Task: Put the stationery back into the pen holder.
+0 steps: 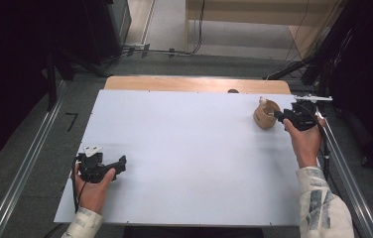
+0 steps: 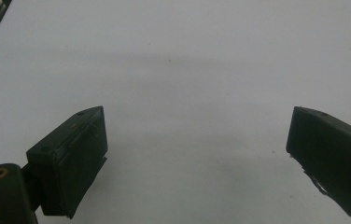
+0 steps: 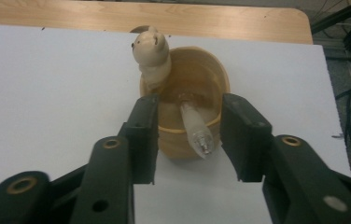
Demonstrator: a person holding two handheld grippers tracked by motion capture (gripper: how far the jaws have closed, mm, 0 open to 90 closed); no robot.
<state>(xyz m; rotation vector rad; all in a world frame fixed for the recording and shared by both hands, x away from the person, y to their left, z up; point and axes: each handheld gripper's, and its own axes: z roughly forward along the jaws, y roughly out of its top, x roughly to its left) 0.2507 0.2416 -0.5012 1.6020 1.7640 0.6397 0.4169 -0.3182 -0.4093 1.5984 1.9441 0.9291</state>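
My right gripper has its 2 jaws apart, 1 on each side of the near wall of a small wooden cup, not clamped on it. A pale, translucent stick leans out of the cup over the near rim, between my jaws; I cannot tell what it is. A small cream animal figure sits on the cup's far-left rim, upright. The cup is light tan wood with a smooth rim and no writing that I can read.

From the high view the cup stands near the far right corner of the white board, just beside my right gripper, with the board's right edge close behind my right hand.

My left gripper has its 2 jaws wide apart over bare white board. It rests near the board's near-left corner, held by my left hand, well apart from the cup. Between the 2 grippers the board lies open. A wooden table edge shows beyond the far side.
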